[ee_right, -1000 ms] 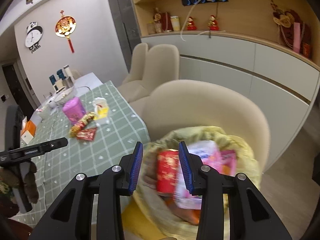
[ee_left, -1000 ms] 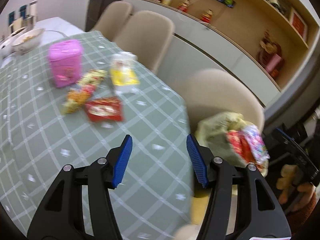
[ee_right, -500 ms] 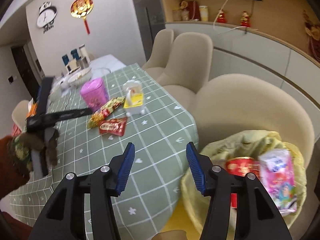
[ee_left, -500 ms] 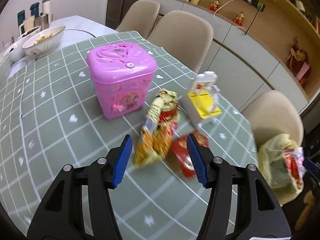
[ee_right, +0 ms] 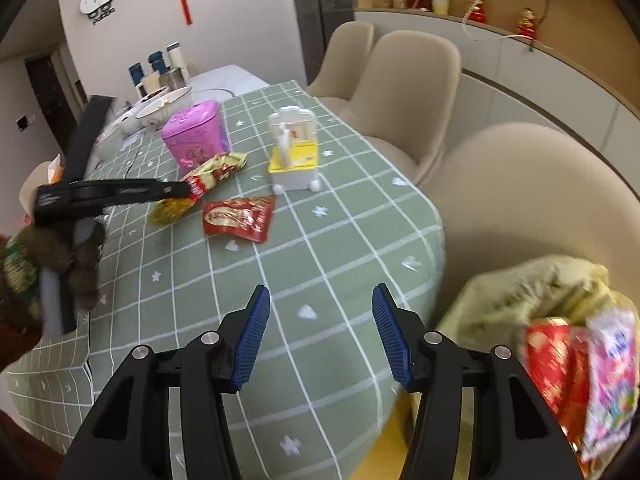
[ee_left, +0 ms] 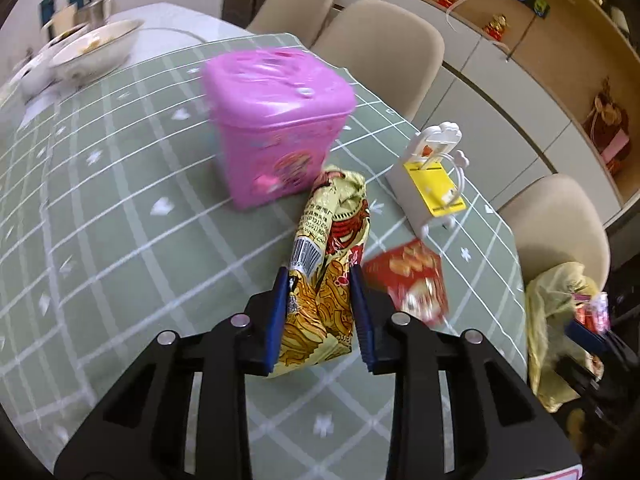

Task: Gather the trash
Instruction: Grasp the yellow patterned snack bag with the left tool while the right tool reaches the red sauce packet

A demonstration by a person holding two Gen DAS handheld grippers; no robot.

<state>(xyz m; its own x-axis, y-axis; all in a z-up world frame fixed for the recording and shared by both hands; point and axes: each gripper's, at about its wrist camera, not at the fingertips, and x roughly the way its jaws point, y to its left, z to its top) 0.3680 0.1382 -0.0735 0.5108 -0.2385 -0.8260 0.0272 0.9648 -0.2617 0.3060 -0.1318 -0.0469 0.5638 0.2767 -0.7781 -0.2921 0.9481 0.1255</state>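
**Left jaws closing on the noodle packet**

On the left of the desk [ee_left: 120, 240] we saw the pink tin [ee_left: 280, 120]. Just beside it lay the noodle packet [ee_left: 328, 264], its near end between the blue pads of our left gripper [ee_left: 318, 308]; the jaws were closing, both pads against the packet's sides. The red packet [ee_left: 412, 280] lay flat just right of it, with the white-and-yellow box [ee_left: 434, 184] beyond. Farther right, the trash bag [ee_right: 532, 292] sat on a chair [ee_right: 532, 184], wrappers inside. Our right gripper [ee_right: 320, 332] hung wide open over the desk edge, holding nothing.
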